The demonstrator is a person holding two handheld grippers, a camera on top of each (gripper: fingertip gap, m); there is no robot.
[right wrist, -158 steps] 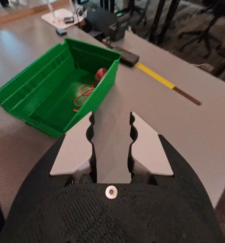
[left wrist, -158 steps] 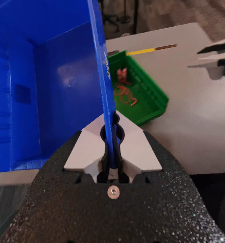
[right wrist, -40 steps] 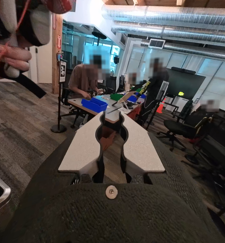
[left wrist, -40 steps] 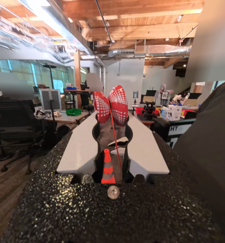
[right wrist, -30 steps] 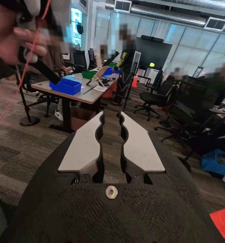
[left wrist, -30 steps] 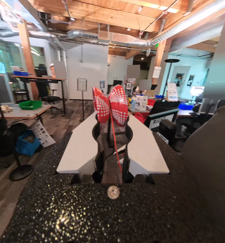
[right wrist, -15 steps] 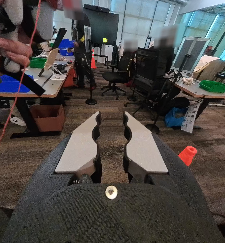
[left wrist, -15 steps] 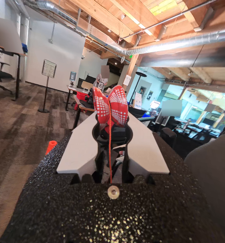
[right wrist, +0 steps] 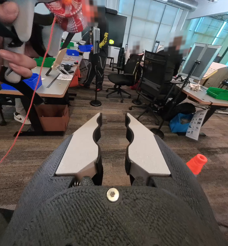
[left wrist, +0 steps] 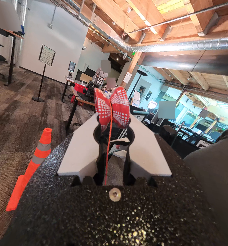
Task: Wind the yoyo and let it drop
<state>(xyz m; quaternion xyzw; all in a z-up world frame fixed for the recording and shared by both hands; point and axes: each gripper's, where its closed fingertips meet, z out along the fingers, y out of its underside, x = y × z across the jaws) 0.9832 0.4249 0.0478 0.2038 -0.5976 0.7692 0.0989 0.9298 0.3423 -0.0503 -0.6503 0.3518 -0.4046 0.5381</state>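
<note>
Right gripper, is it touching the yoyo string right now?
Apart. In the right wrist view the right gripper is open with only floor between its fingers, while the orange string hangs well off to its left.

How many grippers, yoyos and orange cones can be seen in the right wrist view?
Grippers: 2 (right gripper, left gripper)
Yoyos: 1 (red yoyo)
Orange cones: 1 (orange cone)
Total: 4
</note>
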